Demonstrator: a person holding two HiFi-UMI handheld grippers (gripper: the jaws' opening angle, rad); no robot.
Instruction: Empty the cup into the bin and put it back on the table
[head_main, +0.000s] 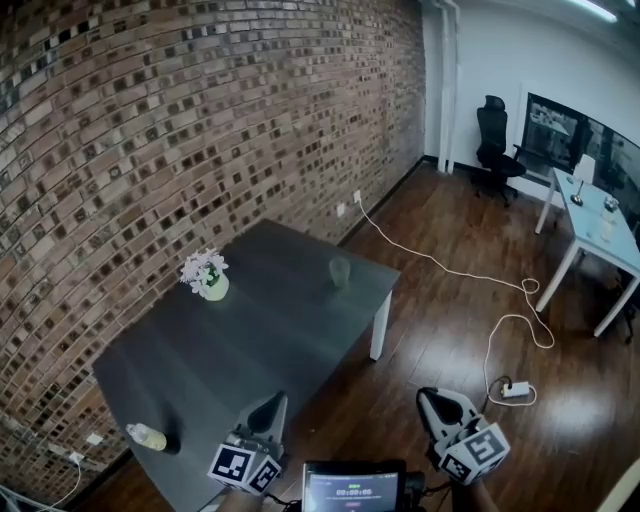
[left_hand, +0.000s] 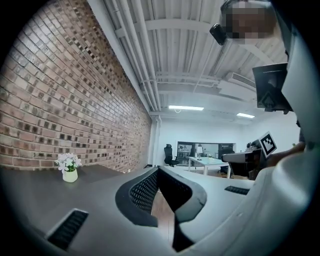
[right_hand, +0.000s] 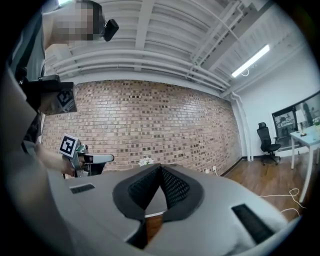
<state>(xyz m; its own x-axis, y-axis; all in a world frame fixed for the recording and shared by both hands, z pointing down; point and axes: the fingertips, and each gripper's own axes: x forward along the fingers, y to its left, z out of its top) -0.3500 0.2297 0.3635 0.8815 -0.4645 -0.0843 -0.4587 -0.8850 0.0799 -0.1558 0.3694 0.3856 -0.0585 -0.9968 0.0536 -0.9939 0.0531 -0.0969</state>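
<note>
Head view: a pale cup (head_main: 340, 270) stands upright on the far part of a dark table (head_main: 250, 340), well apart from the left gripper (head_main: 274, 403) and right gripper (head_main: 432, 402) at the near edge. Left gripper view: its jaws meet, holding nothing. Right gripper view: jaws likewise closed and empty.
</note>
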